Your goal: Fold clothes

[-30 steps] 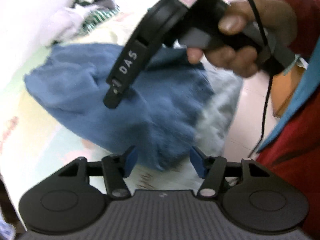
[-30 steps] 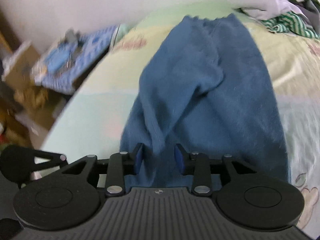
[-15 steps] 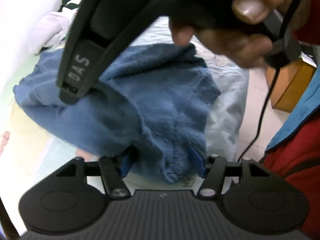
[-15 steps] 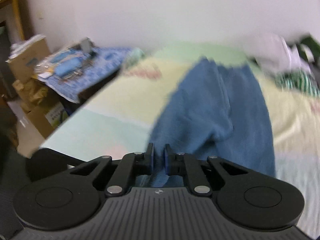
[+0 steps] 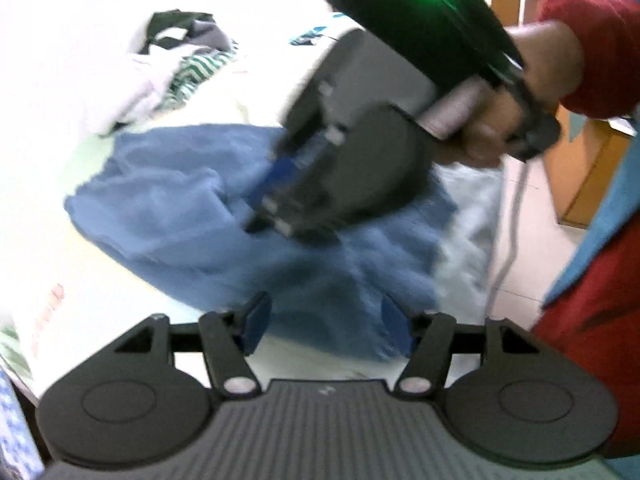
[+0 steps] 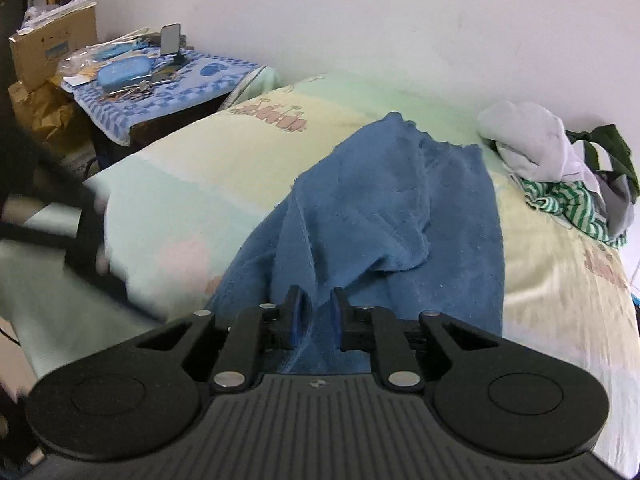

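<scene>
Blue knit fabric of the sweater (image 6: 384, 216) runs up between the pads of the right gripper (image 6: 316, 314); its jaws stand narrow and are opening, with a thin gap showing on each side of the fold, so the pads no longer press it. From there the sweater stretches away across the bed (image 6: 200, 168) toward the wall, rumpled in a raised ridge along its middle.

In the left wrist view, the left gripper (image 5: 326, 326) has its jaws spread wide and the near hem of the sweater (image 5: 192, 216) lies between and just beyond the pads, untouched as far as the blur allows. The right gripper (image 5: 280, 196), held by a hand (image 5: 492, 136) in a red sleeve (image 5: 596, 48), hangs low over the sweater's middle and blocks the view of that part.

A pile of other clothes (image 6: 560, 176), white, green-striped and dark, sits near the far corner of the bed, just beside the sweater's far end. Beyond the bed's left edge stands a cluttered side table (image 6: 160, 80) with a blue patterned cloth. Pale sheet lies bare along the left side of the bed
</scene>
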### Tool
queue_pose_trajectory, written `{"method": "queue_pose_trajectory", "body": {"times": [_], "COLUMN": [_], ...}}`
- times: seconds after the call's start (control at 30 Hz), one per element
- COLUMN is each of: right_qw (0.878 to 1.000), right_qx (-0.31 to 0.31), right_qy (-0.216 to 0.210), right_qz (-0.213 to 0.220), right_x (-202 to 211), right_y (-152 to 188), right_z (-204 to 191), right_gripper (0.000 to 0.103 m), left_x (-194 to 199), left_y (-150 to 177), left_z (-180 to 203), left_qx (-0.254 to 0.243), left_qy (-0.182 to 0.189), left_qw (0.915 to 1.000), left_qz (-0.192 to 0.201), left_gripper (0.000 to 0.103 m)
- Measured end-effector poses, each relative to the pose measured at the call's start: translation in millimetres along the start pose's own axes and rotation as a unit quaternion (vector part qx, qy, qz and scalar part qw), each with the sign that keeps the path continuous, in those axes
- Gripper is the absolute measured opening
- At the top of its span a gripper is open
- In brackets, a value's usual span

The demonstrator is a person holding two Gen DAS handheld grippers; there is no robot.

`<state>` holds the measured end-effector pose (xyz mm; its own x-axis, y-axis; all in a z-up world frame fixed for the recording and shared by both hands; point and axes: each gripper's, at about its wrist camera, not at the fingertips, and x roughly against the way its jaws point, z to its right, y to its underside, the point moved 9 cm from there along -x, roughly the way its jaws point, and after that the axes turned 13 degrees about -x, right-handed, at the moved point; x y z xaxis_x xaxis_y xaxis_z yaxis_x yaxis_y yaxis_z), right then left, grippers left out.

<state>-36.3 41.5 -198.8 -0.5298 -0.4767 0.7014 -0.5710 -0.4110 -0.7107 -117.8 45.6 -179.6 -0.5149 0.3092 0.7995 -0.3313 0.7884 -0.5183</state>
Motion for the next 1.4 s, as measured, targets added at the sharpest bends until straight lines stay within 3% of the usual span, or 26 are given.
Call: {"method": "queue_pose_trajectory", "body": {"times": [0.1,0.17,0.2,0.3,0.37,0.47,0.53,0.67,0.73,0.83,0.97,1.1,1.2,1.23,1.37,1.4], "right_qw": [0.999,0.997,0.997,0.994,0.994,0.997,0.998,0.996,0.998,0.999,0.994,0.997,0.993,0.992,0.990,0.989], "right_qx": [-0.031,-0.053,-0.065,-0.100,-0.091,-0.040,0.035,0.075,0.045,-0.035,-0.098,-0.081,-0.110,-0.113,-0.119,-0.121], "right_qy": [-0.023,-0.027,-0.026,-0.032,-0.039,-0.038,-0.014,0.045,0.045,-0.012,-0.053,-0.012,-0.040,-0.047,-0.073,-0.083], "right_qz": [-0.031,-0.042,-0.040,0.010,0.040,0.051,0.046,0.027,0.014,-0.002,-0.007,0.012,0.009,0.011,0.016,0.016], "right_x": [-6,-9,-7,17,34,39,30,19,18,22,26,27,33,36,42,42], "right_y": [9,14,13,1,-7,-3,10,25,24,16,12,10,9,9,10,11], "right_z": [0,3,6,11,4,-17,-33,-29,-17,-2,9,18,19,18,15,13], "right_gripper": [0.020,0.016,0.004,0.003,0.003,0.003,0.003,0.004,0.009,0.012,0.015,0.006,0.003,0.003,0.002,0.002], "left_x": [-12,-19,-22,-28,-36,-50,-57,-60,-54,-38,-16,-23,-50,-57,-73,-73], "left_y": [-1,-2,-2,-3,-4,-5,-6,-6,-2,0,-2,-11,-9,-7,-1,-2], "left_z": [-9,-9,-10,-11,-11,-10,-8,-11,-8,-14,-27,-37,-27,-23,-10,-6], "left_qx": [-0.021,-0.034,-0.037,-0.038,-0.032,-0.026,-0.019,0.013,0.004,0.007,0.027,0.054,0.058,0.060,0.072,0.070], "left_qy": [-0.005,-0.002,0.001,0.007,0.017,0.033,0.042,0.061,0.056,0.042,0.029,0.041,0.071,0.079,0.090,0.088], "left_qw": [0.9997,0.9993,0.9992,0.9992,0.9993,0.9991,0.9989,0.9981,0.9984,0.9990,0.9989,0.9967,0.9953,0.9946,0.9923,0.9926], "left_qz": [-0.013,-0.015,-0.015,-0.011,-0.009,-0.009,-0.001,0.004,0.003,0.008,0.027,0.044,0.033,0.030,0.046,0.047], "left_gripper": [0.065,0.065,0.065,0.065,0.065,0.065,0.066,0.066,0.066,0.066,0.067,0.067,0.067,0.068,0.094,0.096]}}
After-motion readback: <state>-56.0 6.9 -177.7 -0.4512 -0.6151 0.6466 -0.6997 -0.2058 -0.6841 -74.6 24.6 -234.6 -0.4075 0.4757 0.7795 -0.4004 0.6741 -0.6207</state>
